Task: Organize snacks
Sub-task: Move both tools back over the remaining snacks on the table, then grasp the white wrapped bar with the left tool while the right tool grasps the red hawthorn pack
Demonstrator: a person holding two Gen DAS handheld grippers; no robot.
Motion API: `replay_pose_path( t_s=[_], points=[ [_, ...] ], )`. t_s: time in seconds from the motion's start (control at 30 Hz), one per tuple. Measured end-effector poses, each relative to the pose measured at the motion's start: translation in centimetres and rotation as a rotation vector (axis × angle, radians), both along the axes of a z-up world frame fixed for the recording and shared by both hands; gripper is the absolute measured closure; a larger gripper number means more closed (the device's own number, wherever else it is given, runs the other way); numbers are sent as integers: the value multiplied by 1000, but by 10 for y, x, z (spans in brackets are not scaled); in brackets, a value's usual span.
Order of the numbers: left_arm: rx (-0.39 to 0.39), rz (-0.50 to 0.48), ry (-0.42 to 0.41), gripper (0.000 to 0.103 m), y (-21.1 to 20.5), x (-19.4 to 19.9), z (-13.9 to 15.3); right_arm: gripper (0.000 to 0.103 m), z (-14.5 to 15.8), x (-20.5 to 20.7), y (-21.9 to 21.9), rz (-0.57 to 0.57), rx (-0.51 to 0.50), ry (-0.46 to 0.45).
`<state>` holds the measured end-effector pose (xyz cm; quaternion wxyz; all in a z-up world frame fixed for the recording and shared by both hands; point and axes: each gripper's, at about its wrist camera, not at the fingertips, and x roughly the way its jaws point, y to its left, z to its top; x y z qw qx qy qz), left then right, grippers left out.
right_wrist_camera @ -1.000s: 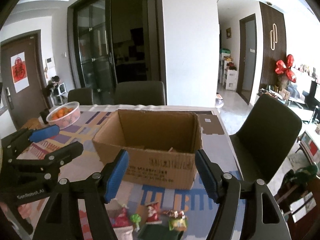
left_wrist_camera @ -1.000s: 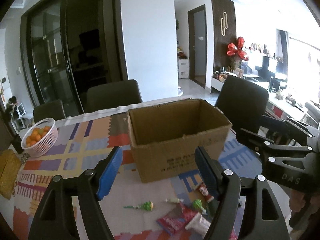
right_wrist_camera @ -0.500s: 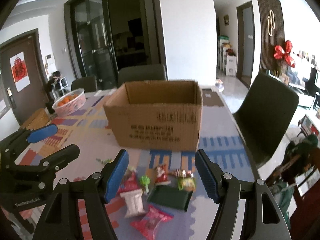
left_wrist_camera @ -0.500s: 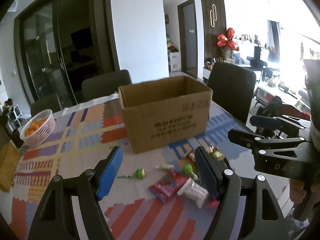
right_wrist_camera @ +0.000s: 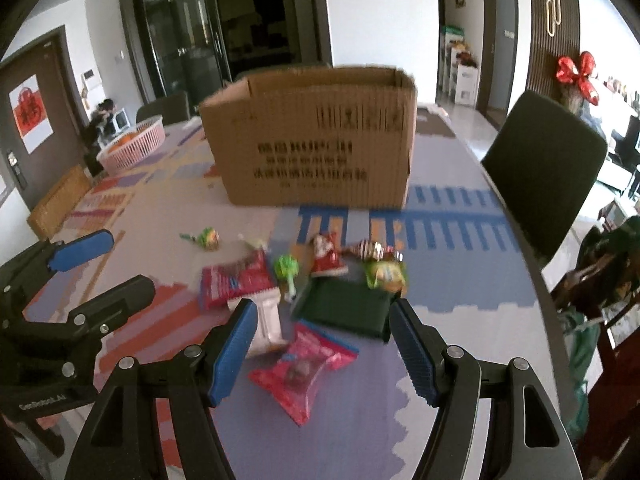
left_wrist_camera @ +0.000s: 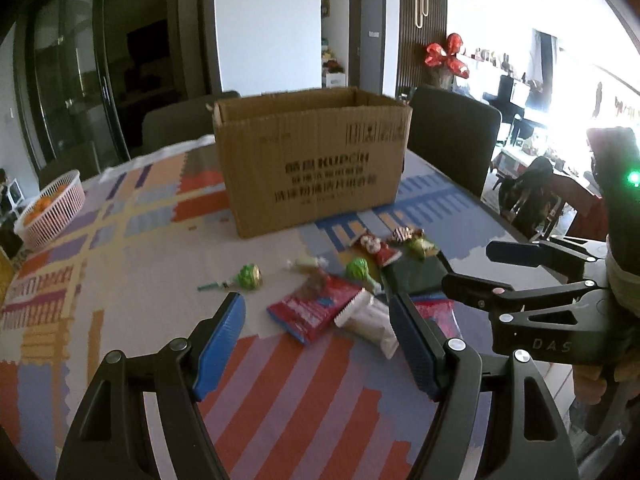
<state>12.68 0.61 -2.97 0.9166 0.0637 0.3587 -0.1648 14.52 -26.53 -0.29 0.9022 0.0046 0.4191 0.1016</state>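
Both my claws hang released and empty, my left gripper (left_wrist_camera: 316, 344) and right gripper (right_wrist_camera: 320, 348) above the snacks (right_wrist_camera: 296, 288) scattered near me, in front of the cardboard box (right_wrist_camera: 316, 140). The packets overlap, so a careless pinch could catch two or shove the white packet (left_wrist_camera: 370, 320) aside. Motion blur smears the wrappers, and the box's inside is hidden.

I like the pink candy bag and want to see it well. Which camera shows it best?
The right wrist view. The pink candy bag lies whole on the table there, between the open fingers of the right gripper. In the left wrist view only a sliver peeks out behind the left gripper finger.
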Motion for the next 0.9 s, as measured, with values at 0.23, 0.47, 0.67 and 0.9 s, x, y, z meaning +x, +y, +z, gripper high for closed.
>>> replay_pose_path(
  t_s=[0.23, 0.47, 0.67, 0.9],
  points=[
    [4, 13, 42, 29, 1, 4, -16, 34, -26, 4, 2, -3, 18, 78],
    [-1, 22, 71, 29, 2, 10, -26, 34, -45, 7, 5, 3, 34, 140],
    [-22, 15, 103, 29, -6, 17, -34, 34, -54, 7, 3, 7, 35, 163],
    [-46, 19, 162, 30, -20, 27, -47, 35, -55, 6, -4, -2, 38, 159]
  ],
)
